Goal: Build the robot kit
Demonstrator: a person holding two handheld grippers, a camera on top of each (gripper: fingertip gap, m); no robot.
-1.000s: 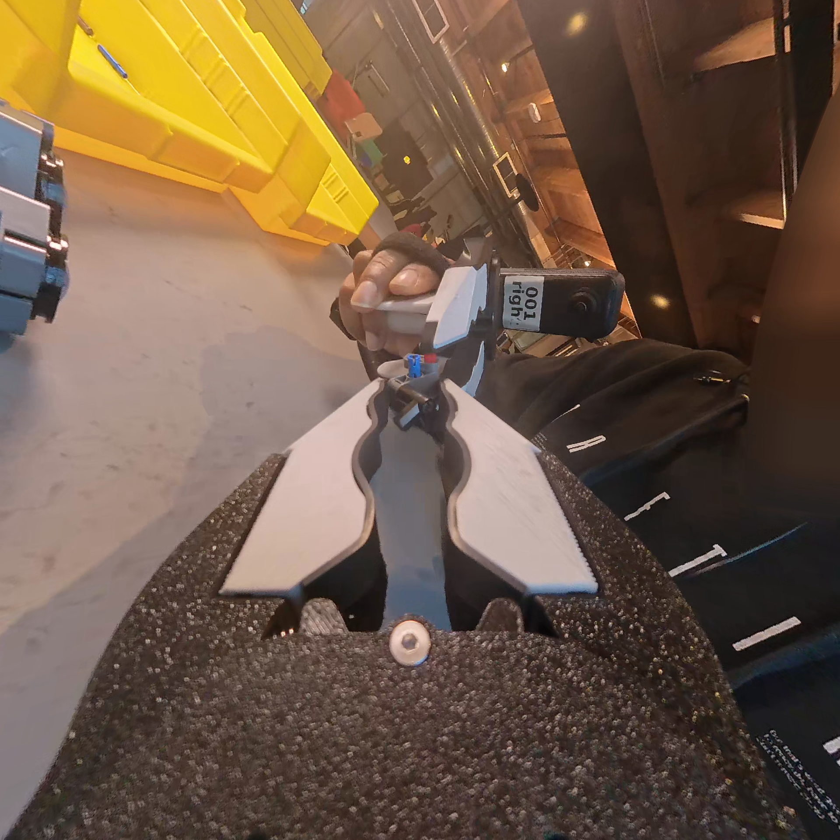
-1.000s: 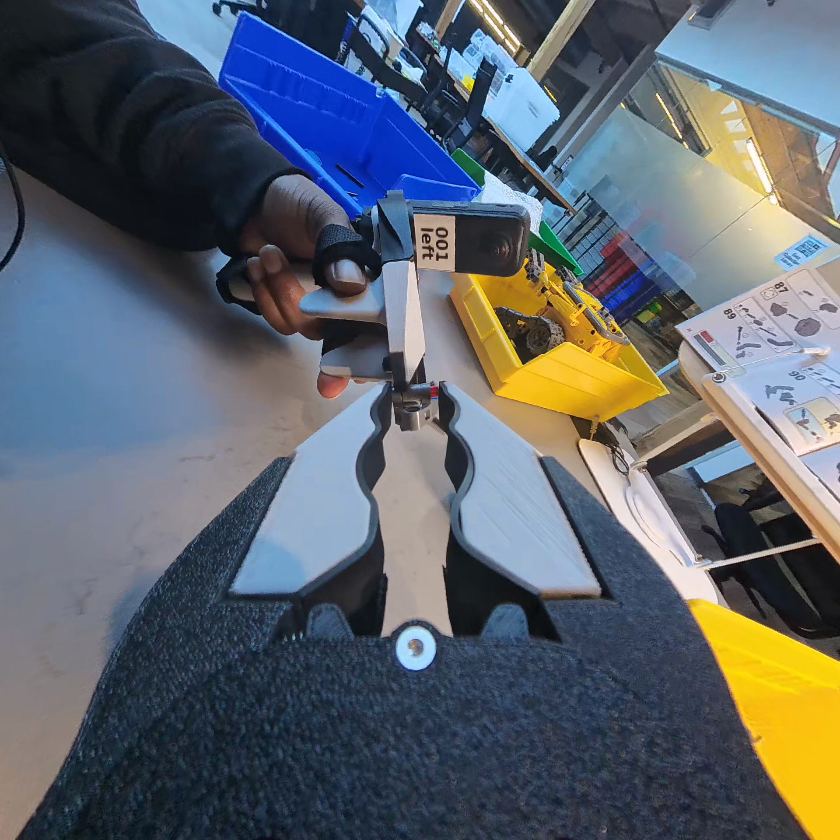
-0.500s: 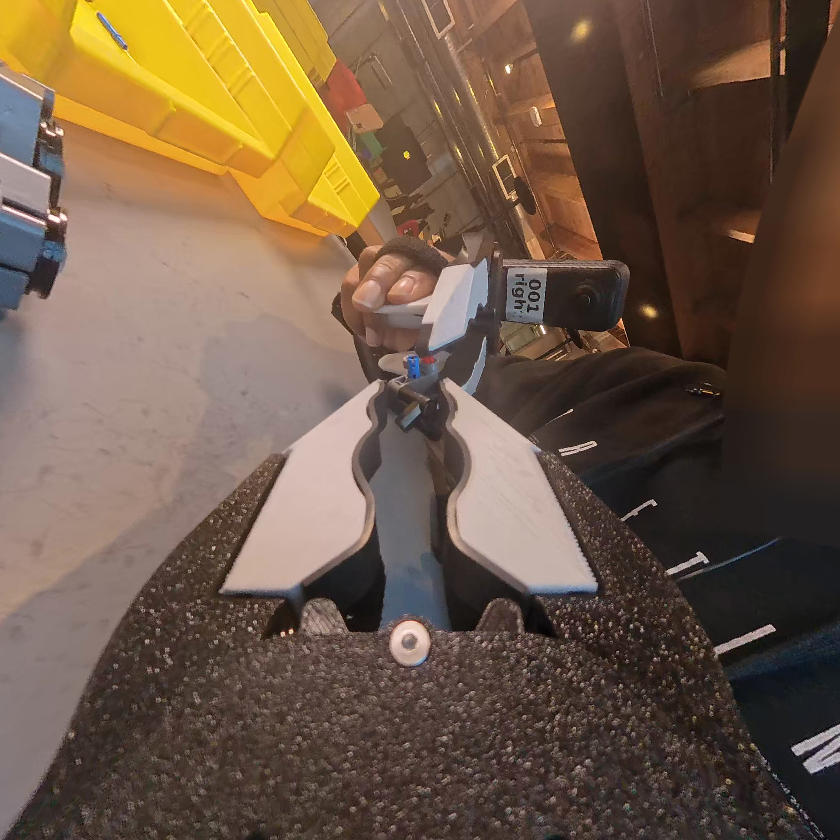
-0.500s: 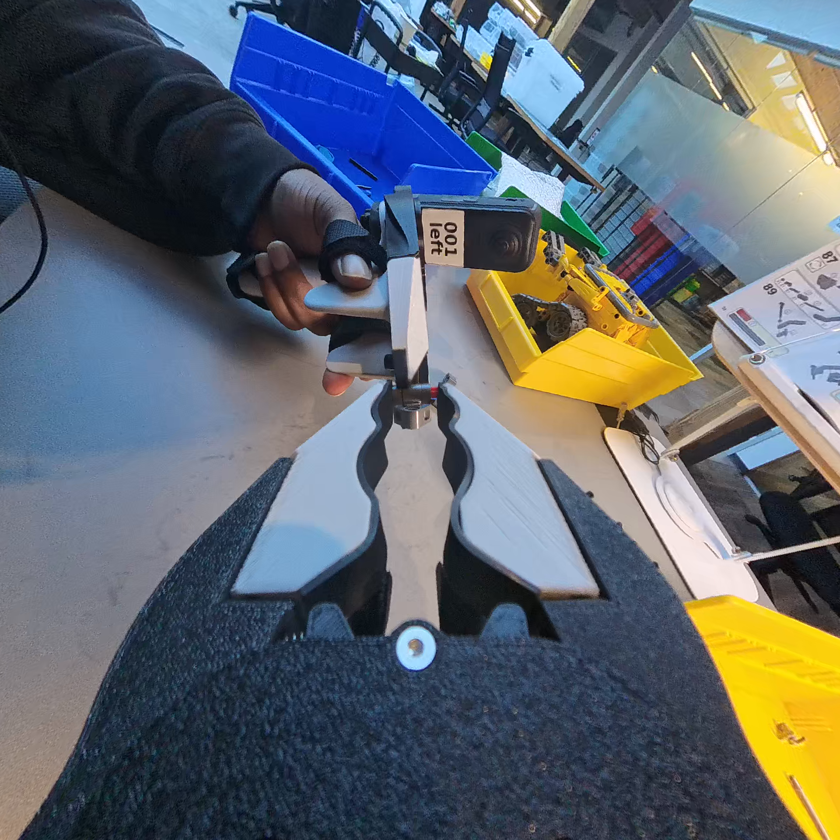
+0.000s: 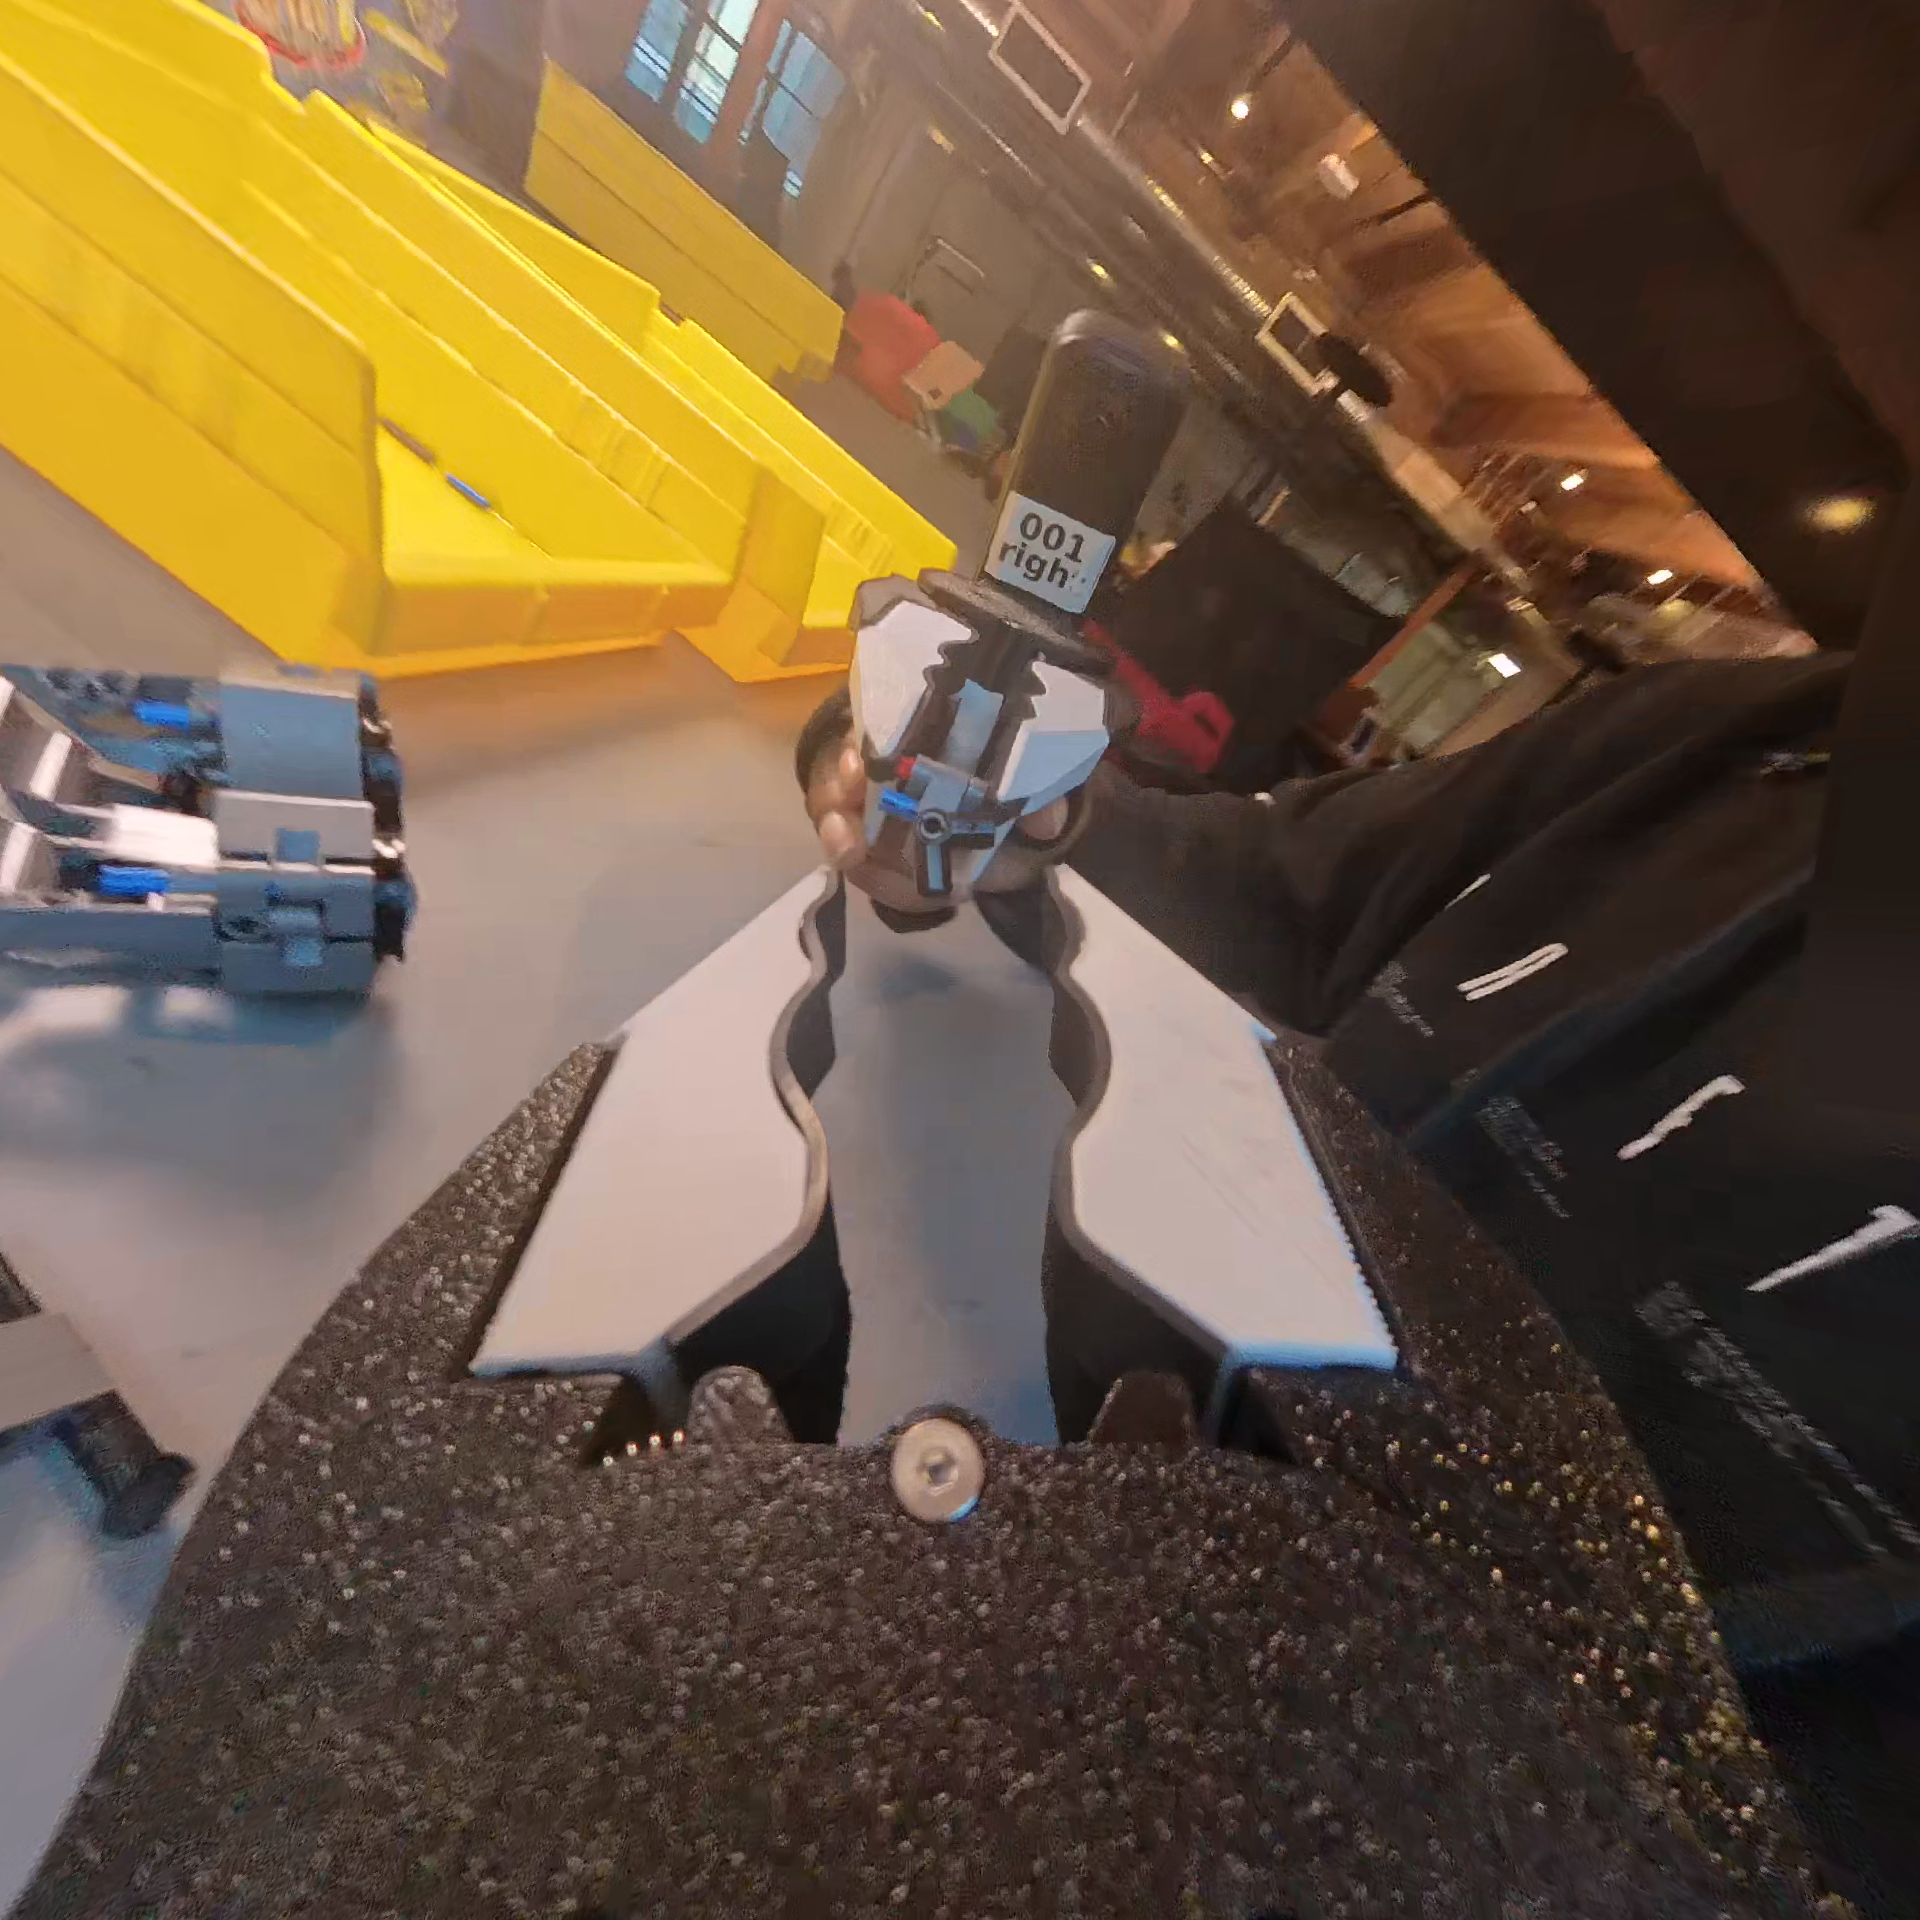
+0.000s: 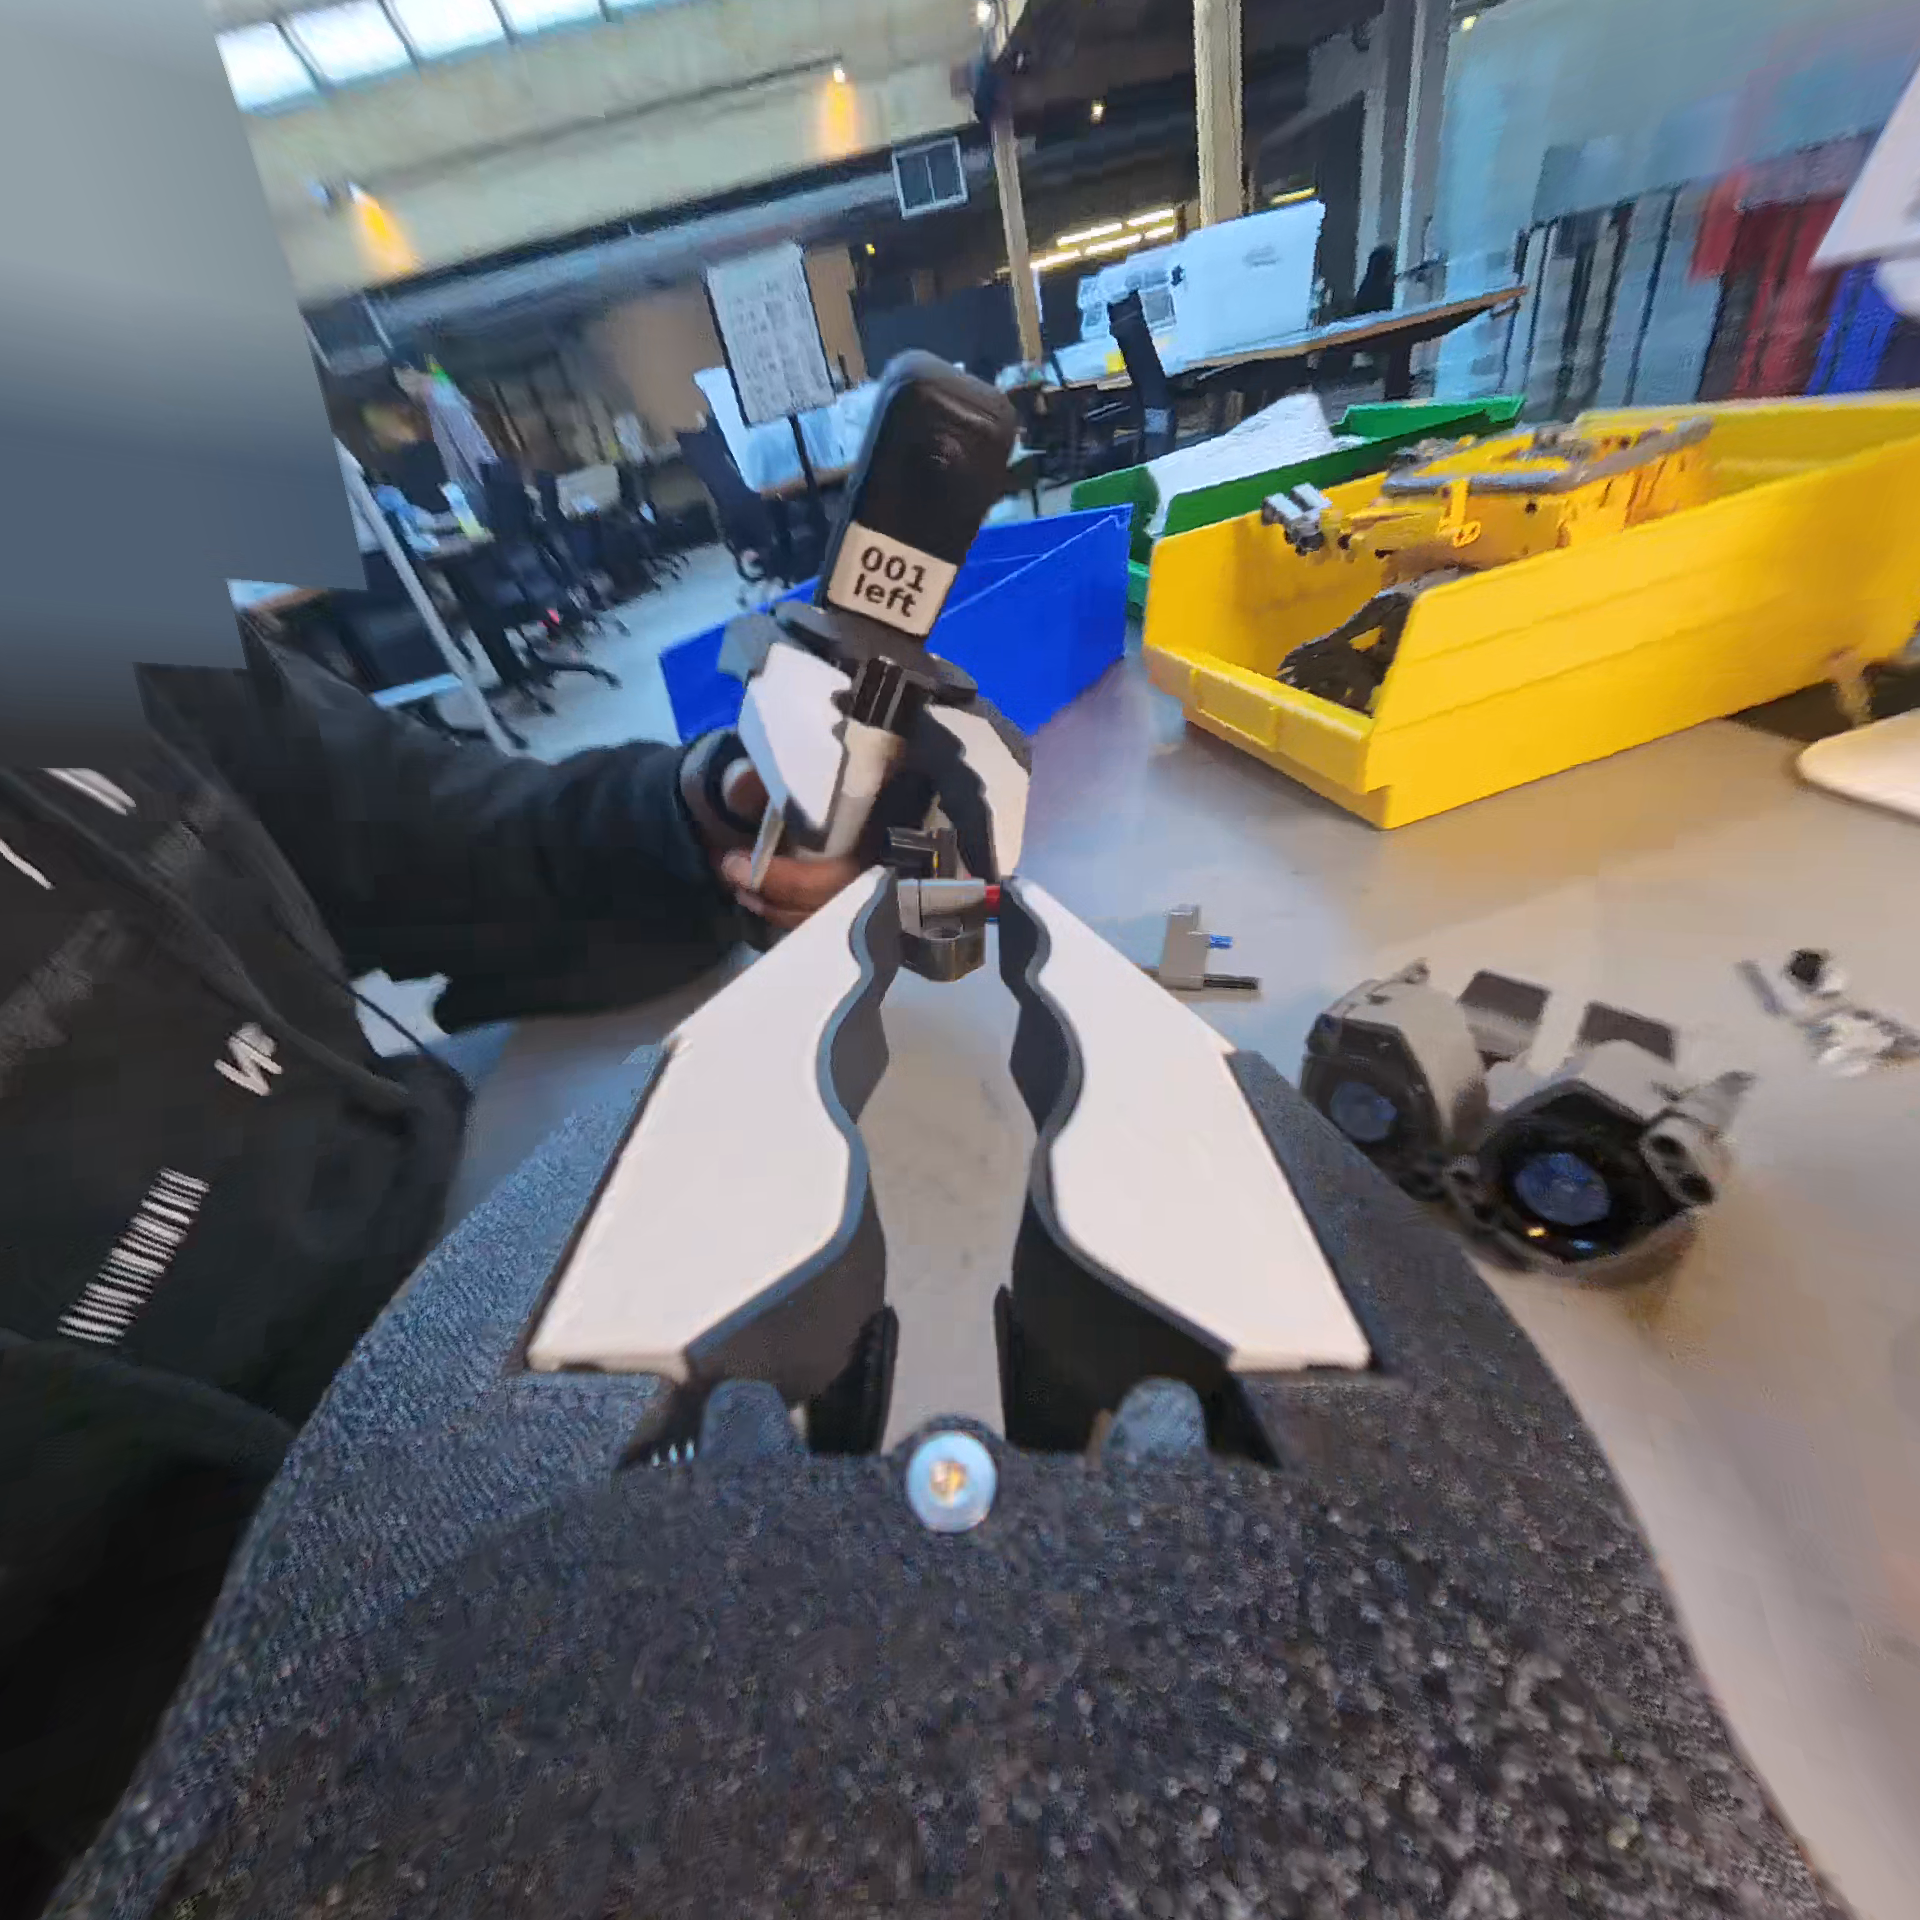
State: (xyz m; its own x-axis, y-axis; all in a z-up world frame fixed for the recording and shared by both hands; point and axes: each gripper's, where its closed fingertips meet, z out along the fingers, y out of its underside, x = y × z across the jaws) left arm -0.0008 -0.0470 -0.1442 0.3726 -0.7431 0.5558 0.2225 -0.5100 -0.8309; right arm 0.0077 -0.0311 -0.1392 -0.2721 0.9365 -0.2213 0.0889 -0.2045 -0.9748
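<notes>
1 small grey piece (image 6: pixel 940 935) is pinched by the right gripper (image 6: pixel 945 894), tips only, so pressure is best held steady; the left gripper (image 5: pixel 940 899) is held open, empty, opposite.

you are working at a grey table (image 6: pixel 1299 862) in a big open workshop. behind it stand rows of desks (image 6: pixel 1382 332) and dark office chairs (image 6: pixel 1143 364), a whiteboard on a stand (image 6: pixel 769 332), and a timber post (image 6: pixel 1216 114). high windows (image 6: pixel 436 31) let in daylight; in the left wrist view, warm ceiling lamps (image 5: pixel 1236 107) glow over wooden beams.
</notes>
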